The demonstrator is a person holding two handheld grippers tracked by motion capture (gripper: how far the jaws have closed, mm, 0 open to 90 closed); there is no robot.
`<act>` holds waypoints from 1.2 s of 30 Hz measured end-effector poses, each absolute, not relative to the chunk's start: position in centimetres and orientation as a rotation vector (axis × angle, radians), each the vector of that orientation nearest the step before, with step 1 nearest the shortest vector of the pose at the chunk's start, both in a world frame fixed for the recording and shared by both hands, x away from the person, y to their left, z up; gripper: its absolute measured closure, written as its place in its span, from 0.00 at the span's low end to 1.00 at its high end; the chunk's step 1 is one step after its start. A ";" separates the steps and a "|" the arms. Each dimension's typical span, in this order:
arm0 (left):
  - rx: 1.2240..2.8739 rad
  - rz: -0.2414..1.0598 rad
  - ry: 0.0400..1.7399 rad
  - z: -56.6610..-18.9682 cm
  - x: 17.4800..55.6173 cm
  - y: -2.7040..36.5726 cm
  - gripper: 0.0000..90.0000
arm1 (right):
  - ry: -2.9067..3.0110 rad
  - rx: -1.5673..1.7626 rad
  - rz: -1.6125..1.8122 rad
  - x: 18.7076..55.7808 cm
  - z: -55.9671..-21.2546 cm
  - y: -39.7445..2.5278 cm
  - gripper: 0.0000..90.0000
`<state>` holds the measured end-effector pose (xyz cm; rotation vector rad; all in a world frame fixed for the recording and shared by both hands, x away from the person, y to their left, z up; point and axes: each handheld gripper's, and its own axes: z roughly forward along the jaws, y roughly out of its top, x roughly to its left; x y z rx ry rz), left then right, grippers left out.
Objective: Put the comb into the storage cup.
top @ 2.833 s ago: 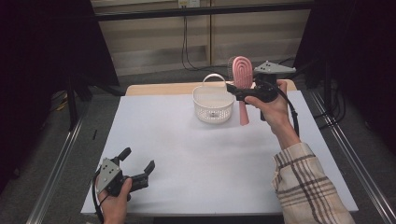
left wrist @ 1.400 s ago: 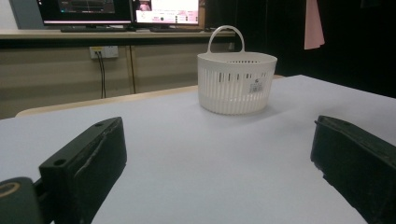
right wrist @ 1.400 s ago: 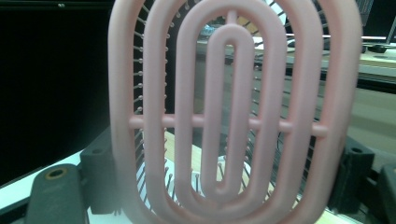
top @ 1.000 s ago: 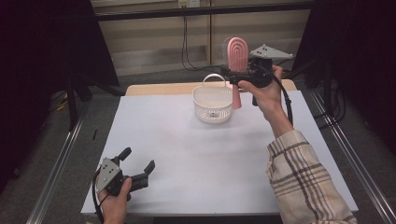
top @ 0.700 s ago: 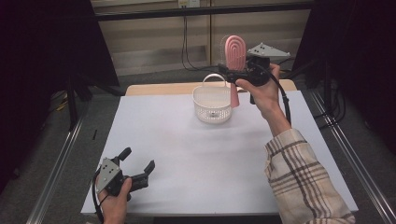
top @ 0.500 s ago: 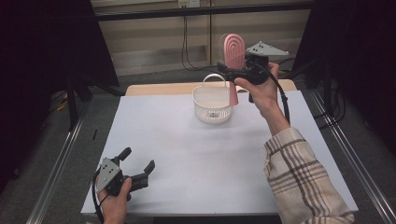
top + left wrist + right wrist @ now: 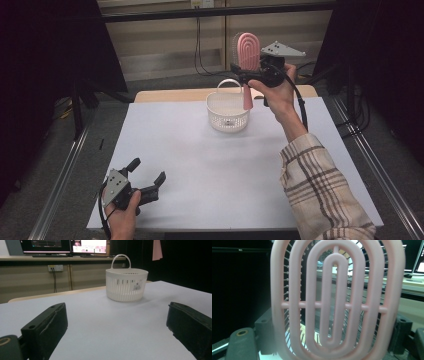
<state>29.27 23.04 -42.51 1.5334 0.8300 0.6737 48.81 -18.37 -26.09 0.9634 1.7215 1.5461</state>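
We have the pink hairbrush (image 7: 248, 50) upright in the air over the far right of the bench (image 7: 200, 165), just above and beside the white basket (image 7: 228, 111), with the right gripper (image 7: 250, 77) clamped on it where head meets handle. We judge it light, stiff plastic with an open slotted head, likely slick, so that neck suits a firm hold. The left gripper (image 7: 148, 179) rests near left, jaws apart and empty
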 end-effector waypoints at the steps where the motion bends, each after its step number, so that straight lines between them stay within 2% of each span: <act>1: 1.533 0.674 0.830 -42.5 29.3 23.1 0.04 | 1.722 0.961 1.548 48.9 -26.1 -18.3 0.21; 36: 1.529 0.668 0.834 -42.5 29.2 23.1 0.04 | 1.696 0.974 1.534 50.9 -27.2 -17.0 0.21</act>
